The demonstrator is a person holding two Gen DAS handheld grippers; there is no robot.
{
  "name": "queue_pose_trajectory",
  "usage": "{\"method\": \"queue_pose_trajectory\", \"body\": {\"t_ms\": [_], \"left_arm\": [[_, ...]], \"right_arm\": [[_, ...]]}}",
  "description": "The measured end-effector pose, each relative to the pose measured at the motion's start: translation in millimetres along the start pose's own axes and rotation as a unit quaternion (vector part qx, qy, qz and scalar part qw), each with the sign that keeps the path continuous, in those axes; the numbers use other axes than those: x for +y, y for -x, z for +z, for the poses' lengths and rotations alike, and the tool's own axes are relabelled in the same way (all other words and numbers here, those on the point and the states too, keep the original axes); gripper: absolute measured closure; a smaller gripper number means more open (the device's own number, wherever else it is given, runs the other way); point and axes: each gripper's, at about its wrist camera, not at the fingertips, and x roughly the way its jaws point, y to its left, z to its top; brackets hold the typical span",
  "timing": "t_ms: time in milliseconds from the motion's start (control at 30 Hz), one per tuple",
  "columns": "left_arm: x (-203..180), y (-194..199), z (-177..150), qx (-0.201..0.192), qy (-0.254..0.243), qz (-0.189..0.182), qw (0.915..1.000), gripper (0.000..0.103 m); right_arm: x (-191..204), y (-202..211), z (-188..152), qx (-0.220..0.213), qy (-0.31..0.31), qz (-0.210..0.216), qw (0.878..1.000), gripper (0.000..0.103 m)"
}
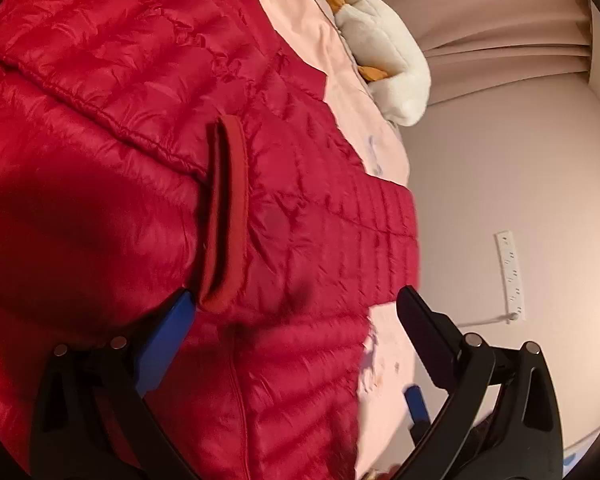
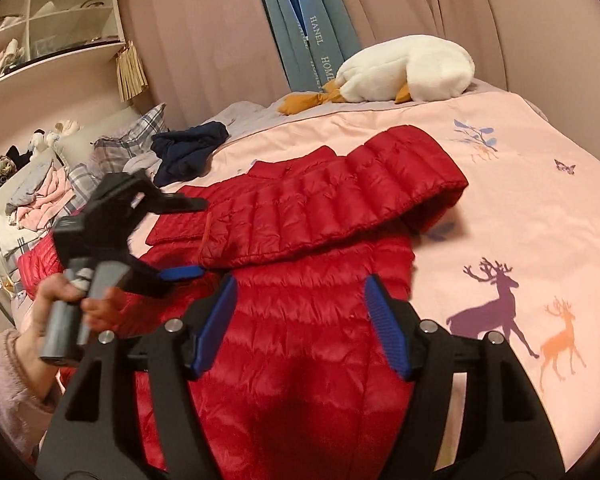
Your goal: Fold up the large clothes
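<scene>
A red quilted down jacket (image 2: 300, 320) lies spread on the pink bed cover (image 2: 540, 208), with one sleeve (image 2: 340, 208) folded across its body. In the left wrist view the jacket (image 1: 120, 100) fills the left side, and a dark red cuff (image 1: 224, 216) lies just ahead of the left finger. My left gripper (image 1: 296, 300) is open and empty over the jacket; it also shows in the right wrist view (image 2: 180, 236), held by a hand. My right gripper (image 2: 300, 292) is open and empty, just above the jacket's lower body.
A white plush goose (image 2: 404, 68) lies at the far side of the bed. A dark blue garment (image 2: 188, 148) and a pile of clothes (image 2: 40, 196) lie at the left. Shelves (image 2: 52, 20) and curtains (image 2: 204, 28) stand behind. A power strip (image 1: 510, 276) hangs on the wall.
</scene>
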Motion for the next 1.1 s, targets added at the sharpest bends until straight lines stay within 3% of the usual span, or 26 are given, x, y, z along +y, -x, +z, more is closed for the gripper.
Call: {"method": "queue_pose_trajectory", "body": {"t_ms": [67,133,200,233,267,300,400,500,633,767,967,1100], "left_arm": [[-0.4,-1.4,1.6,-0.007,-0.002,0.003,1.0000,0.005],[-1.7,-5.2,4.0,-0.011,-0.002,0.015,0.9998,0.021],[0.3,-12.9,6.9,-0.005,0.005,0.034,0.9994,0.053],[2.4,-14.7,7.1,-0.003,0.006,0.040,0.9992,0.060],[4.6,-15.6,6.9,-0.001,0.008,0.044,0.9990,0.077],[5.9,-16.5,6.9,0.002,0.009,0.045,0.9989,0.085],[-2.3,-7.7,7.6,-0.012,-0.008,0.052,0.9986,0.091],[-29.0,15.7,20.2,-0.051,-0.045,0.048,0.9965,0.092],[-63.5,61.5,45.3,-0.120,-0.088,0.042,0.9880,0.092],[-75.6,100.5,64.8,-0.170,-0.108,0.063,0.9775,0.092],[-39.5,128.9,77.0,-0.199,-0.087,0.130,0.9674,0.092],[-0.1,116.6,82.1,-0.176,-0.062,0.177,0.9664,0.092]], "right_arm": [[-1.2,2.3,-0.8,-0.002,0.000,0.003,1.000,0.036],[-0.6,1.4,-2.1,-0.002,0.001,0.001,1.000,0.036],[-1.8,1.2,-3.5,-0.002,-0.002,0.000,1.000,0.036],[-2.7,1.9,-3.8,-0.002,-0.004,0.001,1.000,0.036],[-3.9,2.3,-4.3,-0.002,-0.005,0.000,1.000,0.036],[-3.8,3.0,-5.3,-0.002,-0.006,-0.003,1.000,0.036],[-6.3,4.6,-6.4,0.001,-0.007,-0.010,1.000,0.036],[-7.8,7.2,-6.5,0.001,-0.007,-0.014,1.000,0.036],[-8.6,8.6,-6.5,0.000,-0.012,-0.015,1.000,0.036],[-7.4,7.1,-7.5,0.003,-0.013,-0.013,1.000,0.036],[-2.1,4.0,-10.5,0.010,-0.005,-0.011,1.000,0.036],[-3.8,0.3,-11.5,0.017,-0.009,-0.012,1.000,0.035]]}}
